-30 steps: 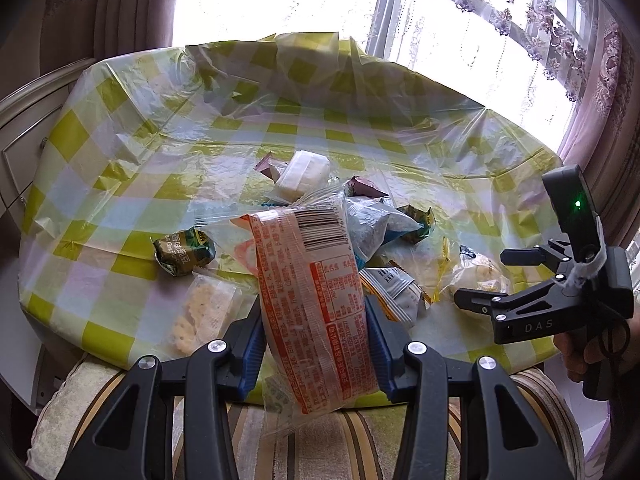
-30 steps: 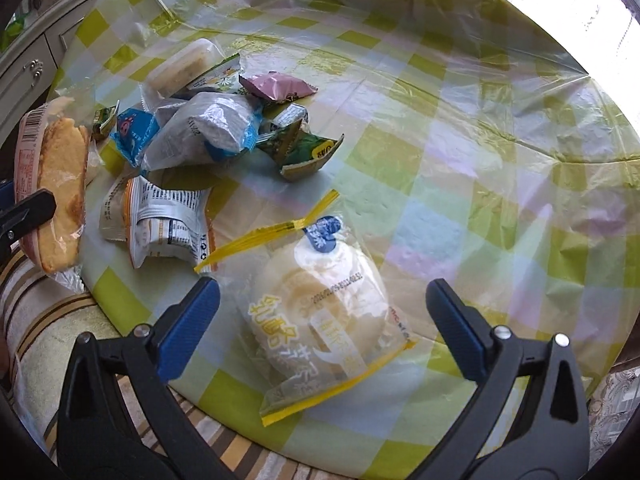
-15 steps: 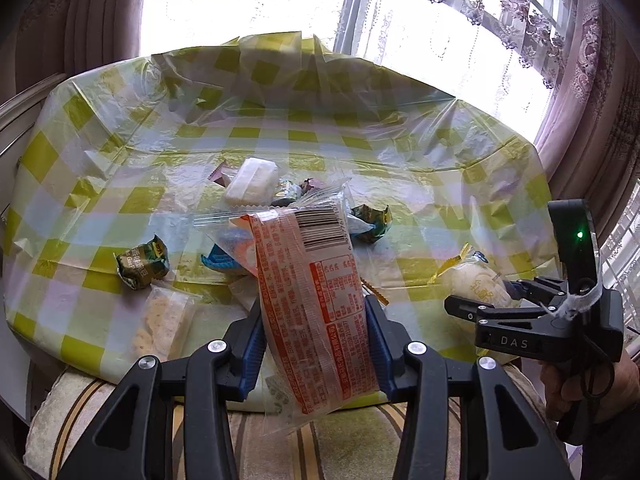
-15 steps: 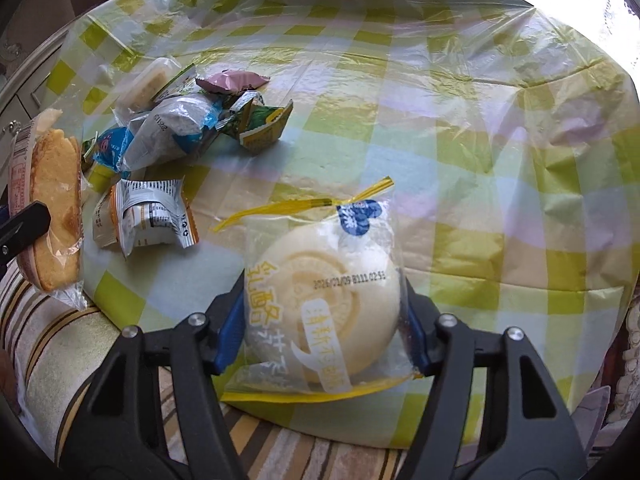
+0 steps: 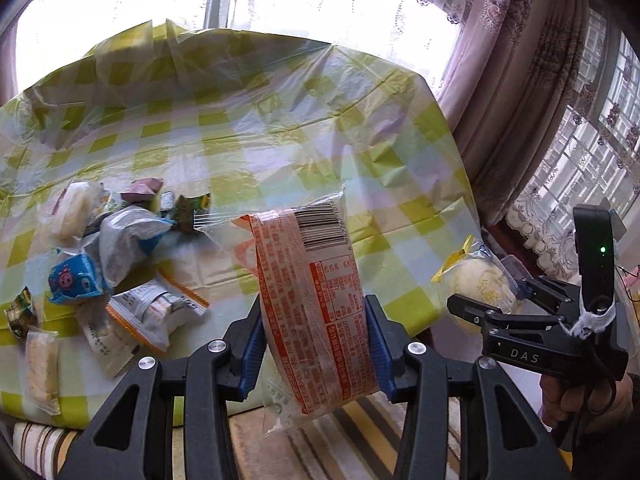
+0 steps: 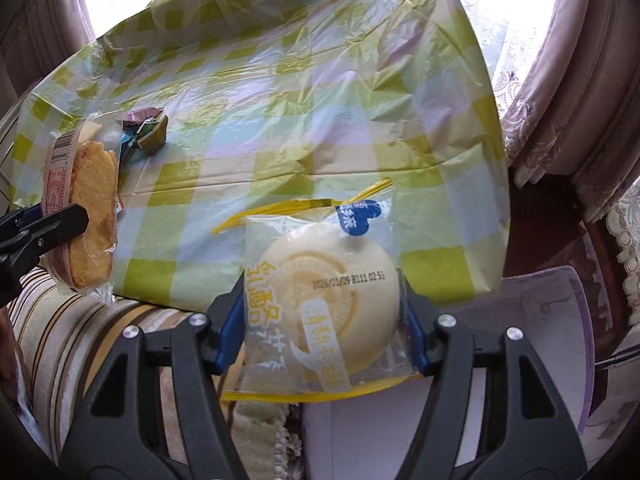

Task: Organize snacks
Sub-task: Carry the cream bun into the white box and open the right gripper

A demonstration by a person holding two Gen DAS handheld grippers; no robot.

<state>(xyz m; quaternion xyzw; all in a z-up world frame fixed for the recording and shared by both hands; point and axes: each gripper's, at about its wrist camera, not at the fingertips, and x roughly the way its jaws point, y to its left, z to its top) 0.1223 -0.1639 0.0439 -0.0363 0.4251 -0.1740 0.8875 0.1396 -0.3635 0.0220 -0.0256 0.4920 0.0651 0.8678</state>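
Above table edge: 2 grippers (image 5: 316, 344) (image 6: 320, 326), 1 snack pack (image 5: 316, 300) (image 6: 328, 300) each

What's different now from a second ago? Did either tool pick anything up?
Yes. The right tool, open around the round cream cake as it lay on the table, closed on it and lifted it toward the table's right edge. The left tool kept its orange-printed bread packet clamped and swung right too. The pile of small snacks stayed on the checked tablecloth.
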